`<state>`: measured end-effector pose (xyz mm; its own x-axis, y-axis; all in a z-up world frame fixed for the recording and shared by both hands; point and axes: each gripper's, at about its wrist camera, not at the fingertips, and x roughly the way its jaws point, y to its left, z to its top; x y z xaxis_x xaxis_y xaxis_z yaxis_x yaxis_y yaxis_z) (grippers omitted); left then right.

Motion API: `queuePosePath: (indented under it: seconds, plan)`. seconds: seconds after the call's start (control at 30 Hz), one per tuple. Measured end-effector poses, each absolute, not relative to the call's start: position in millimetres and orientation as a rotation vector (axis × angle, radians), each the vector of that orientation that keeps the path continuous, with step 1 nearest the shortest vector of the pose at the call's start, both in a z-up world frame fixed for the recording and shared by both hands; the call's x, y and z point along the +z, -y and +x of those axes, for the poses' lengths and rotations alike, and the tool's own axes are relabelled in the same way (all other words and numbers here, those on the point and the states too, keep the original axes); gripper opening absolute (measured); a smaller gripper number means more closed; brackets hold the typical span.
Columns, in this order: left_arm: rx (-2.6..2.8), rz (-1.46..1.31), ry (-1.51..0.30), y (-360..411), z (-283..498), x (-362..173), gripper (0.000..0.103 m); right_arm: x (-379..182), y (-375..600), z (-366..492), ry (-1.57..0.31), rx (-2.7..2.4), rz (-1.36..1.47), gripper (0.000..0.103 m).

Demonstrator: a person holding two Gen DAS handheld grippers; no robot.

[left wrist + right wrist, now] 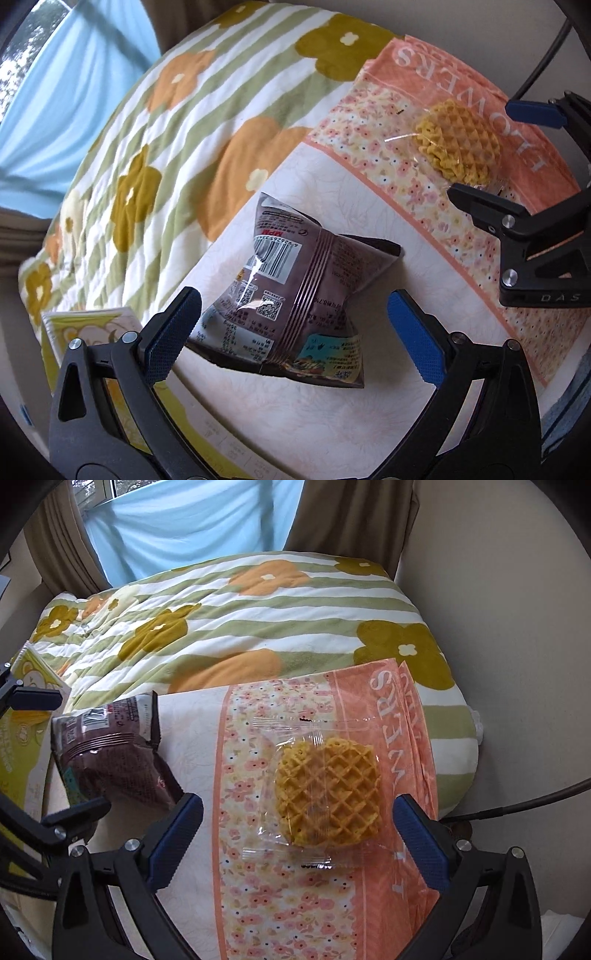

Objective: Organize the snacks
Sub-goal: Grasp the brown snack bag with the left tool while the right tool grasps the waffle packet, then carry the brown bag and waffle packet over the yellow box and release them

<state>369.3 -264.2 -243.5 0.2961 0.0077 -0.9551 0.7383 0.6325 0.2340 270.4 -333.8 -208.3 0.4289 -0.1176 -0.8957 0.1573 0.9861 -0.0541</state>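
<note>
Both tools gape, gripping nothing — left tool (291, 332) straddles the brown bag (291, 299), right tool (297, 836) the wrapped waffle (327, 794), both on the bed. Slick wrappers probably slip — or the waffle cracks.

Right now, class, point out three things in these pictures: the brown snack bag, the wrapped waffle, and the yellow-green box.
Brown snack bag (295, 291): left wrist view, on its ribbed back seam.
Wrapped waffle (328, 794): right wrist view, on the middle of the waffle's grid.
Yellow-green box (26, 738): right wrist view, on its printed top face.
</note>
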Motion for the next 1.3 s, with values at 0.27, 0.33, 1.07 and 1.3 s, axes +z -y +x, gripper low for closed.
queuePosePath:
  seconds: [0.27,0.33,1.07,1.3]
  plan:
    - [-0.545,0.792,-1.264,261,381,-281,0.094,-236,346,293,-1.186,-0.228,0.074,0.102]
    - [-0.542,0.772,-1.273,260,384,-283,0.094,-239,351,296,-1.199,-0.242,0.07,0.102]
    - [-0.488,0.57,-1.294,243,395,-287,0.067,-253,358,302,-1.278,-0.201,0.098,0.073]
    - [-0.462,0.527,-1.246,238,391,-265,0.064,-236,355,295,-1.239,-0.181,0.098,0.069]
